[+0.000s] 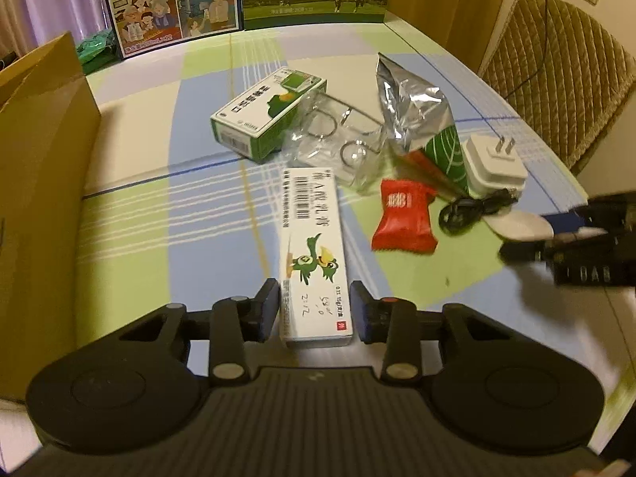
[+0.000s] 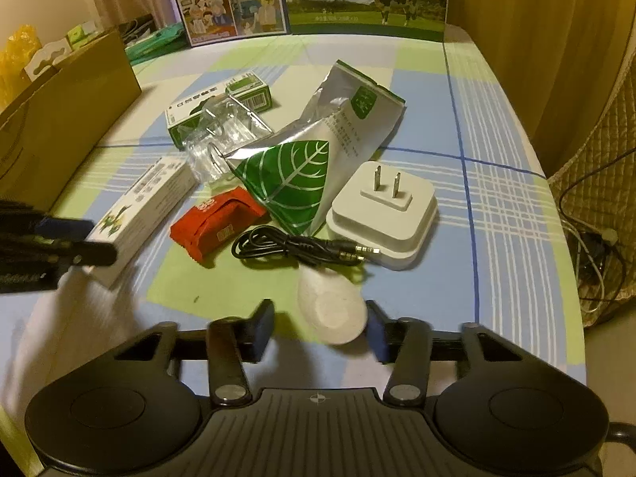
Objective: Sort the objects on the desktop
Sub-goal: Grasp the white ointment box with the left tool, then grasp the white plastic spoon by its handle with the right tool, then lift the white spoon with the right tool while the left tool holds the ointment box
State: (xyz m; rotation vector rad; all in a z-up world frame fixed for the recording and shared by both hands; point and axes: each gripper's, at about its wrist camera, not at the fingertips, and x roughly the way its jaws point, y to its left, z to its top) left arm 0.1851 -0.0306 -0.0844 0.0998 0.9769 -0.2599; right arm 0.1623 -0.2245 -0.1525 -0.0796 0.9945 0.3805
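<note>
The left tool (image 1: 314,310) is spread, its pads flanking the near end of the long white ointment box (image 1: 312,254) without clearly touching it. The right tool (image 2: 320,324) is also spread, with the white oval piece (image 2: 332,310) between its fingers. Ahead at 12 o'clock lies the clutter: red sachet (image 2: 216,224), black cable (image 2: 294,248), white plug adapter (image 2: 383,214), foil leaf pouch (image 2: 314,151). The brown cardboard box (image 1: 39,206) walls off 9 o'clock. The counter (image 2: 508,238) is bare toward its curved edge at 3 o'clock.
</note>
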